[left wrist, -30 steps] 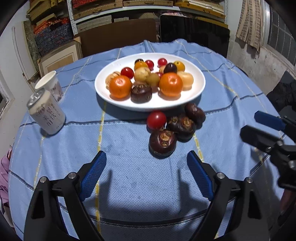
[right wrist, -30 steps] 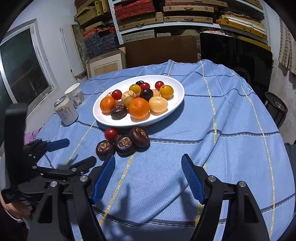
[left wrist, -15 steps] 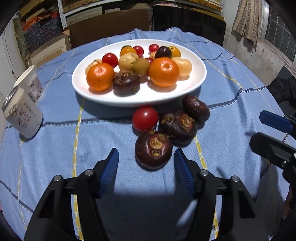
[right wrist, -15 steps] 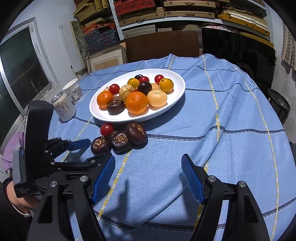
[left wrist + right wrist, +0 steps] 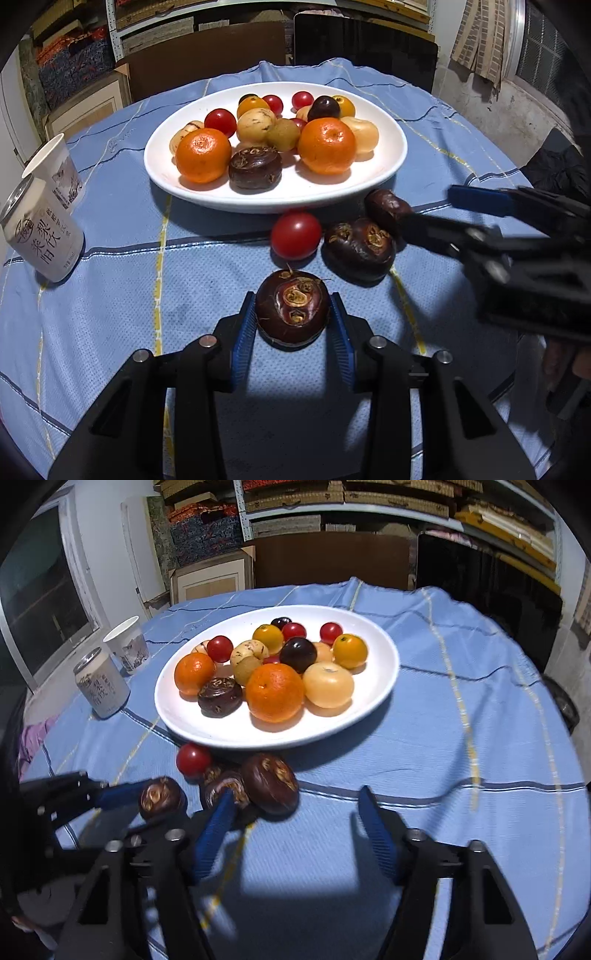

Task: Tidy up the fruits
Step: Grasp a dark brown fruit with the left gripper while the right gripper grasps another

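A white oval plate (image 5: pixel 384 170) holds oranges, cherry tomatoes, pale fruits and one dark water chestnut (image 5: pixel 255 168). In front of it on the blue cloth lie a cherry tomato (image 5: pixel 296 235) and two dark water chestnuts (image 5: pixel 358 245). My left gripper (image 5: pixel 293 317) is shut on a third water chestnut (image 5: pixel 291 306) at cloth level; it also shows in the right wrist view (image 5: pixel 160 799). My right gripper (image 5: pixel 295 823) is open, its left finger beside the water chestnuts (image 5: pixel 271 782); it enters the left wrist view (image 5: pixel 461 218) from the right.
A drink can (image 5: pixel 40 232) and a paper cup (image 5: pixel 57 170) stand at the left of the table. The round table's edge curves close on the right. Shelves, boxes and a dark chair stand behind.
My left gripper moved forward and closed on the nearest water chestnut. My right gripper moved forward and left toward the other two water chestnuts, still open.
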Demonstrator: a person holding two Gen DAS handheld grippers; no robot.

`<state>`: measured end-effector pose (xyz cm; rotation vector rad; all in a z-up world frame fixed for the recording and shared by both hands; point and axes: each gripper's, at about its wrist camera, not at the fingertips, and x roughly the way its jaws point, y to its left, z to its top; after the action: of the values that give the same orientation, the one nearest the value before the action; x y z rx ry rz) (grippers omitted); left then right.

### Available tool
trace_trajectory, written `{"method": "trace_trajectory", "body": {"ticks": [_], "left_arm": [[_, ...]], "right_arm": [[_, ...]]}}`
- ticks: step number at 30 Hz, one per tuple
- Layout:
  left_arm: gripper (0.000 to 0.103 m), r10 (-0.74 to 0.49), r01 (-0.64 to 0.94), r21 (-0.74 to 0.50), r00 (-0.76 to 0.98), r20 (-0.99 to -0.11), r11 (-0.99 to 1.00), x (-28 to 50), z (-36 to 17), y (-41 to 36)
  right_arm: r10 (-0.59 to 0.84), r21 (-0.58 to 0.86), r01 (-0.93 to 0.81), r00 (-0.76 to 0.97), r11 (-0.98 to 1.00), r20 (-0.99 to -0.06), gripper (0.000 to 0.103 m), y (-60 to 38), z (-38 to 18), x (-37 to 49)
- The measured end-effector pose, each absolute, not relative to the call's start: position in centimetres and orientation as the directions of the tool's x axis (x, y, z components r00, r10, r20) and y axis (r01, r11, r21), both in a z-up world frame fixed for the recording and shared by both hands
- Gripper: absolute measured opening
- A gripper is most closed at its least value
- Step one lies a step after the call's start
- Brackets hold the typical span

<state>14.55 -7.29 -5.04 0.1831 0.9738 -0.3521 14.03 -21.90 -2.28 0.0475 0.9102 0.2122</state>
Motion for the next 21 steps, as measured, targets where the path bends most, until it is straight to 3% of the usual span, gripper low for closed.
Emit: {"method": "trace_trajectory", "body": {"ticks": [11,13,21], "left_arm": [[0.038,-0.222,0.373,-0.018,0.514,-0.829,0.928,14.5,-5.1,-7.0],[0.038,-0.224,0.371,-0.022,0.513,-0.828,0.928,14.5,-5.1,-7.0],[0.039,-0.223,0.370,-0.021,0.513,-0.829,0.929,14.4,-5.1,-7.0]], "right_arm": [[0.331,0.349,-0.079,0.562,0.934,-0.758,0.053,-22.9,-4.1,16.5],[0.380,0.395,-0.100,0.554,0.913,-0.740,0.038,-23.1,-4.3,16.5],[0.295,0.272,-0.124,0.546,0.954,-0.784,0.037,-22.9,-3.6,15.2]]}}
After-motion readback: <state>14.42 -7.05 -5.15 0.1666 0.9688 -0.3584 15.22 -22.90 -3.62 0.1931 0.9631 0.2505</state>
